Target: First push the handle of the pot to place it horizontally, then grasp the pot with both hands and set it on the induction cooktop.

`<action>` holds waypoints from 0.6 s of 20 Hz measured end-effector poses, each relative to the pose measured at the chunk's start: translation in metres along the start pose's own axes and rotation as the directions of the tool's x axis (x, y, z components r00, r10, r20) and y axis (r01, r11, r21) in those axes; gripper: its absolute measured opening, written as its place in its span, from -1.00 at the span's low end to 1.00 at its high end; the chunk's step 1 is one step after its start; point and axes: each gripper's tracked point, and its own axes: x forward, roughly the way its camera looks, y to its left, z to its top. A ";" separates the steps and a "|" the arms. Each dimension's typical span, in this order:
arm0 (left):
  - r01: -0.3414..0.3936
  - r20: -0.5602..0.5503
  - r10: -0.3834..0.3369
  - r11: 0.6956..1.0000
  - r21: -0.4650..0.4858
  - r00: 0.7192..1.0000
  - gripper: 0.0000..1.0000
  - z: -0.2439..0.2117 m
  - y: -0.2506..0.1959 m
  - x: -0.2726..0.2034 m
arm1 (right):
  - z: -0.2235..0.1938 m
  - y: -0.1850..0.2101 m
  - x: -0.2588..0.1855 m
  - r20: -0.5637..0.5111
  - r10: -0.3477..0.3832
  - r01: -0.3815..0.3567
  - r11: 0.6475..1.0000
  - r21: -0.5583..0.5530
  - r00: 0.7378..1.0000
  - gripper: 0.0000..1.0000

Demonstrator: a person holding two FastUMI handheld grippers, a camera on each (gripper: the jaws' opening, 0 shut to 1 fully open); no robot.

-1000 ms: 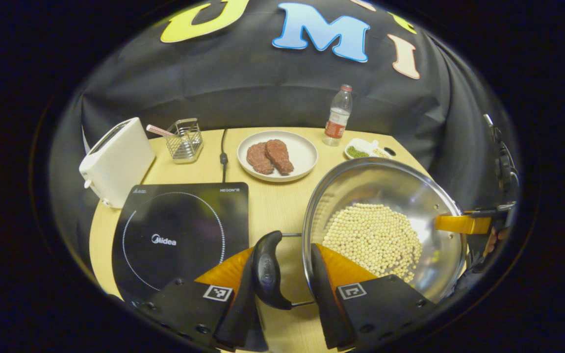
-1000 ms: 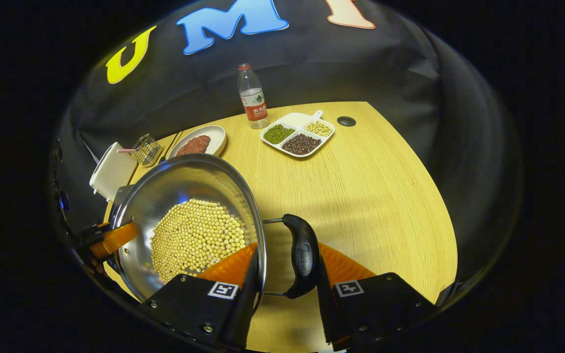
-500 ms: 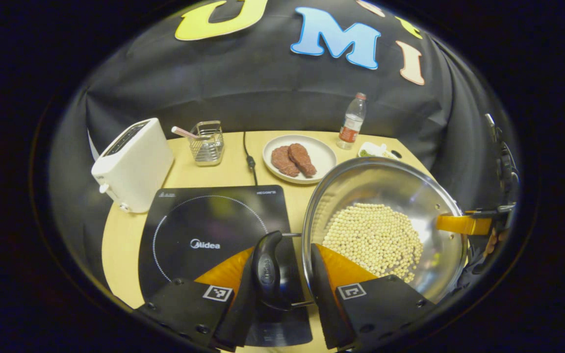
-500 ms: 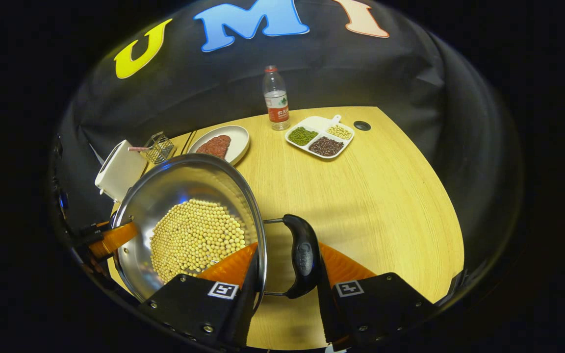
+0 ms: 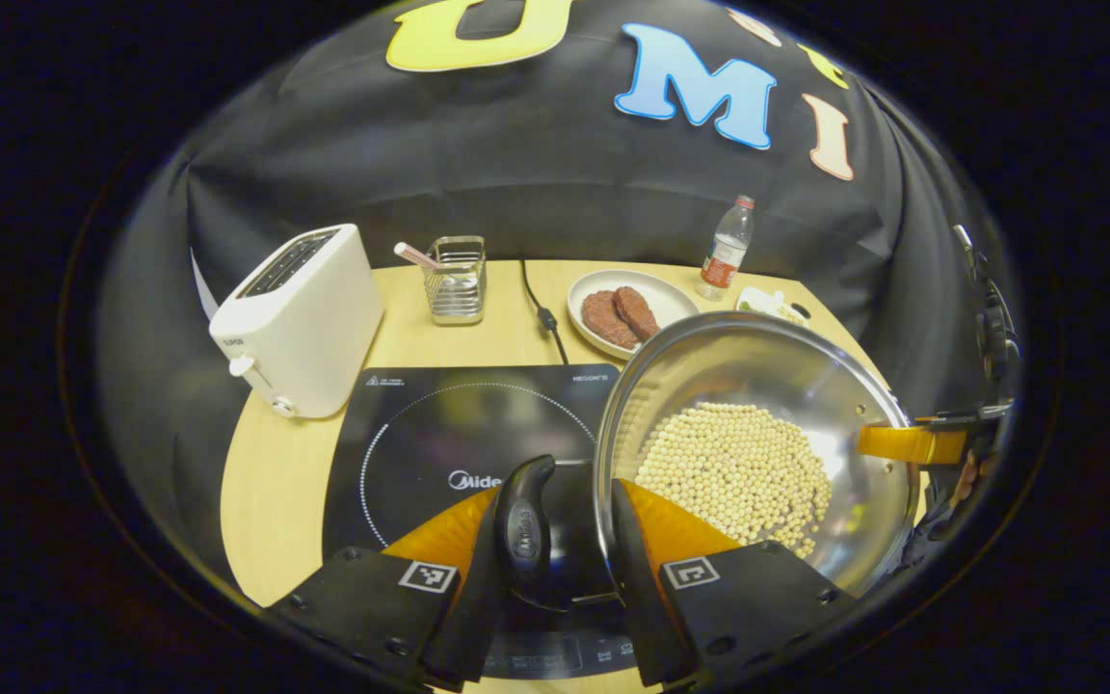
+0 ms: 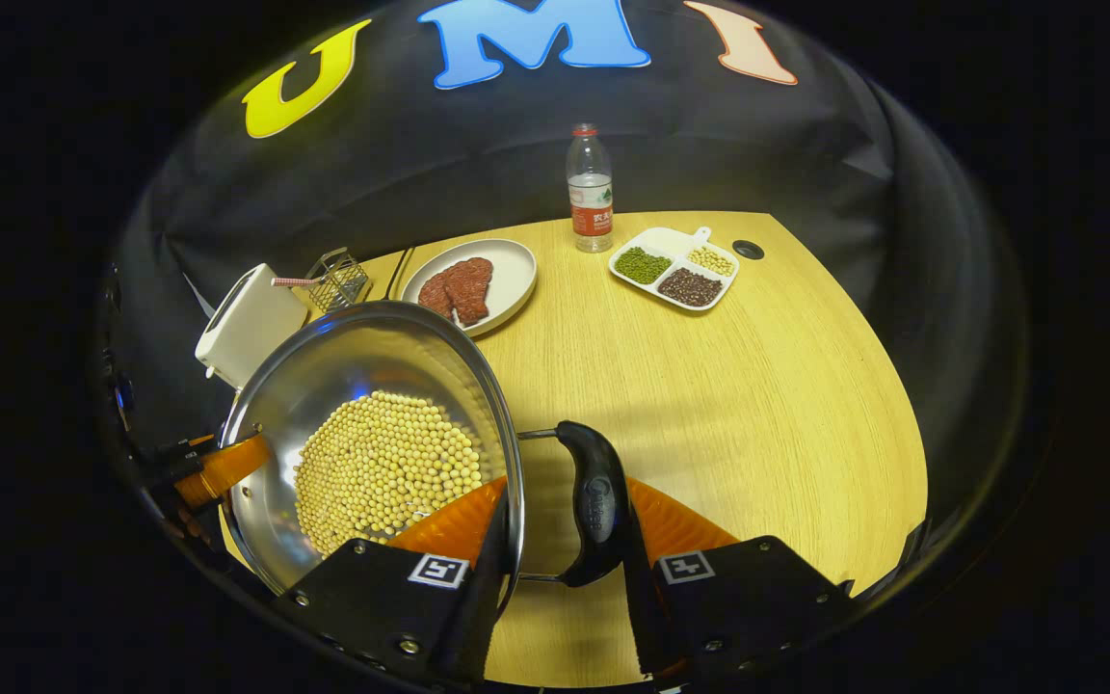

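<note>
Clamping pot (image 5: 757,434) rim and handle with both grippers (image 5: 560,540) (image 6: 555,540); risking spilled beans (image 6: 382,467) over cooktop (image 5: 459,434) if tilted.

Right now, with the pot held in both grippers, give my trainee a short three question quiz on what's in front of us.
1. True or false: the pot holds pale round beans.
2. What lies on the white plate? A) bread B) two pieces of meat C) green beans
3. Fill in: in the left gripper view, the pot's left handle hangs over the black ____.

Key
1. True.
2. B: two pieces of meat.
3. Cooktop; the left gripper has one finger outside that handle and one inside the pot's wall. The right gripper grips the other handle likewise.
</note>
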 end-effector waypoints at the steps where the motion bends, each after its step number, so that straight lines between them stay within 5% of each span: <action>1: -0.002 -0.002 0.002 1.000 -0.002 1.000 0.27 0.000 0.005 0.000 | 0.000 0.004 0.000 -0.001 0.002 -0.002 1.000 -0.001 1.000 0.15; 12: -0.021 -0.019 0.021 1.000 -0.012 1.000 0.27 0.004 0.057 -0.004 | 0.003 0.053 0.013 -0.019 0.019 -0.019 1.000 -0.012 1.000 0.14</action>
